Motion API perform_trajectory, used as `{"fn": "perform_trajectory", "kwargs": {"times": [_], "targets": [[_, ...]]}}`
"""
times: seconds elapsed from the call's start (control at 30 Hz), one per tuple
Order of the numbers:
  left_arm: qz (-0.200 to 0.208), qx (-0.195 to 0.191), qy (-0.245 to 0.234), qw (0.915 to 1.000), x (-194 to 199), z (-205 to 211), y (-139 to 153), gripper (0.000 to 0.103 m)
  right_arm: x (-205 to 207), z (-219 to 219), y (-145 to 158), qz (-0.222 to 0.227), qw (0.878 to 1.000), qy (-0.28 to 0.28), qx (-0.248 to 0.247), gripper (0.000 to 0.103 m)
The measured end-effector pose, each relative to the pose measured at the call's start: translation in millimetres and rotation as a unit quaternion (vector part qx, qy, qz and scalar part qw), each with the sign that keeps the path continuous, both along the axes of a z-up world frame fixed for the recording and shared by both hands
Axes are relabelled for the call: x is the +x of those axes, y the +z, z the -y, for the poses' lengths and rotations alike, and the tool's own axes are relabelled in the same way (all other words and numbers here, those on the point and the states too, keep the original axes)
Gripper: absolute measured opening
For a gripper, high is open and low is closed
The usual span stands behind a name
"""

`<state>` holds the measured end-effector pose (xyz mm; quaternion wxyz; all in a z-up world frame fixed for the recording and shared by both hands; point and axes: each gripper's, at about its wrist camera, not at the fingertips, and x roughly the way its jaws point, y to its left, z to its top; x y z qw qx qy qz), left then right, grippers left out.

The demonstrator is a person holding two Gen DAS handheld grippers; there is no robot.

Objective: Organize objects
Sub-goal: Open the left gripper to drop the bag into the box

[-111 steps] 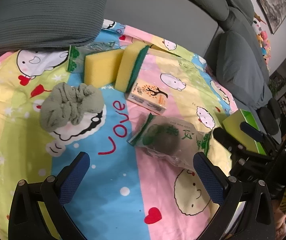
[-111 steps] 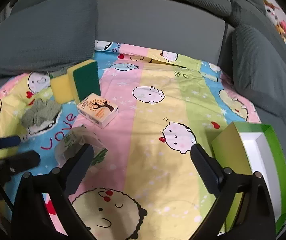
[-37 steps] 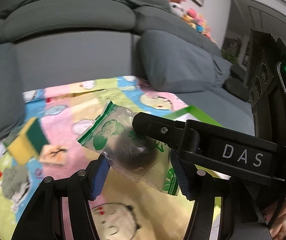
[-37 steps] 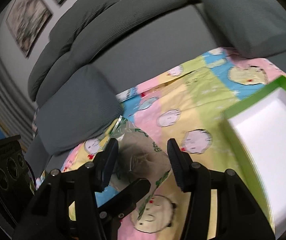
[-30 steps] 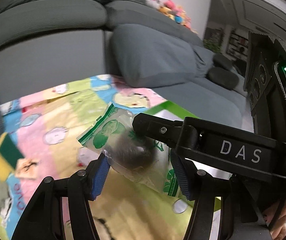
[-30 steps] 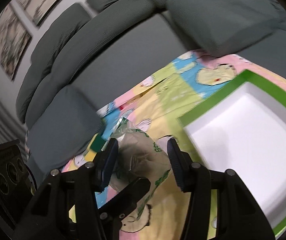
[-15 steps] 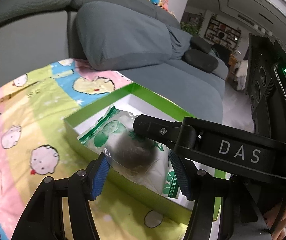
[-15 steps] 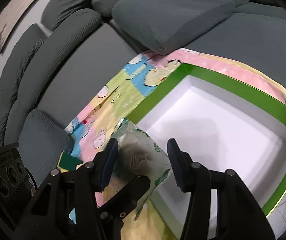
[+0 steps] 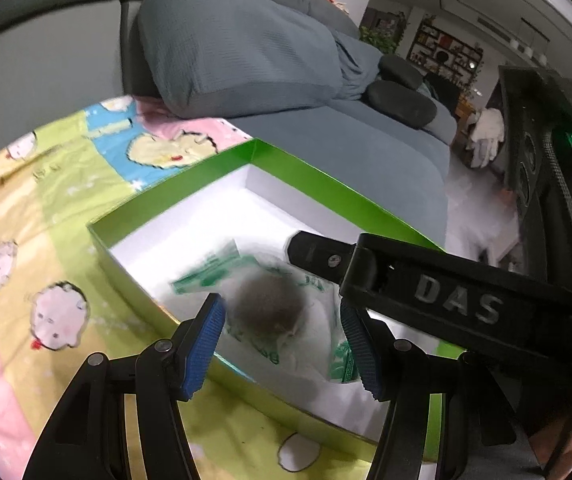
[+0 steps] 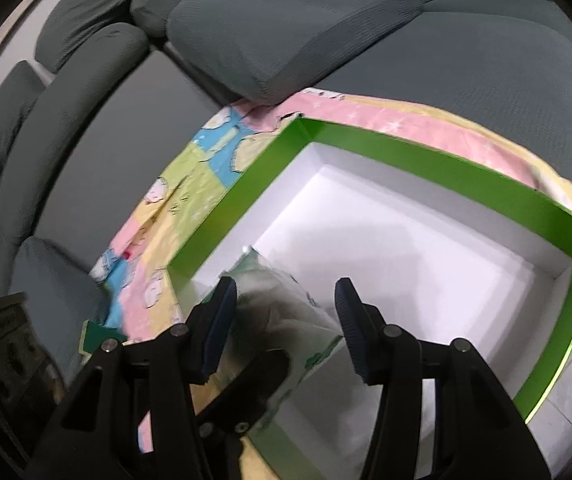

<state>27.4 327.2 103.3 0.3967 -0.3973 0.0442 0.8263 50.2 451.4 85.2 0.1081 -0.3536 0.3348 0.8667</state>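
The plastic bag (image 9: 286, 312) is light, limp and slippery over the green box (image 9: 189, 180). Left tongs (image 9: 281, 344) pinch its sides; right tongs (image 10: 286, 320) are loosening, bag between them.

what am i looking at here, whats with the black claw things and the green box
There is no robot here. A person holds a two-finger tool in each hand, and each tool has a fisheye camera looking along its blue-padded fingers. One picture is from the left tool, the other from the right tool. The black arm marked DAS in the left view is the right tool.

They work over a cartoon-print blanket spread on a grey sofa. On the blanket sits an open green box with a white inside.

Both tools have one clear plastic bag, green-printed with a dark lump inside, between their fingers over the box. The left tool grips it. The right tool's jaws have just been opening, and whether they grip it is unclear.
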Motion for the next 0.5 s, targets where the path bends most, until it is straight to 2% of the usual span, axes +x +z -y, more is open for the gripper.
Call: {"fn": "perform_trajectory", "kwargs": {"times": [0.03, 0.1, 0.13, 0.17, 0.37, 0.43, 0.5], "targets": [[-0.009, -0.007, 0.005, 0.9999, 2.0, 1.0, 1.4, 0.061, 0.9, -1.1, 0.4, 0.004, 1.0, -0.011, 0.009, 0.053], [-0.022, -0.018, 0.01, 0.9995, 4.6, 5.2, 3.9, 0.061, 3.8, -4.8, 2.2, 0.01, 0.999, -0.038, 0.024, 0.066], [-0.025, -0.021, 0.012, 0.9994, 5.8, 8.2, 5.4, 0.061, 5.0, -5.7, 3.3, 0.009, 0.998, -0.047, 0.029, 0.077], [-0.028, -0.027, 0.019, 0.9991, 6.0, 12.8, 6.7, 0.061, 6.4, -6.6, 4.9, 0.009, 0.997, -0.06, 0.042, 0.082], [-0.04, -0.054, 0.077, 0.9948, 5.7, 51.7, 14.6, 0.061, -2.1, 3.6, 3.8, 0.056, 0.986, -0.098, 0.124, 0.086], [-0.046, -0.061, 0.096, 0.9924, 7.9, 68.4, 17.4, 0.062, -7.5, 8.0, -0.4, 0.069, 0.985, -0.093, 0.129, 0.086], [-0.056, -0.071, 0.125, 0.9881, 10.8, 90.7, 20.7, 0.069, -13.8, 14.8, -5.7, 0.085, 0.984, -0.092, 0.125, 0.085]]}}
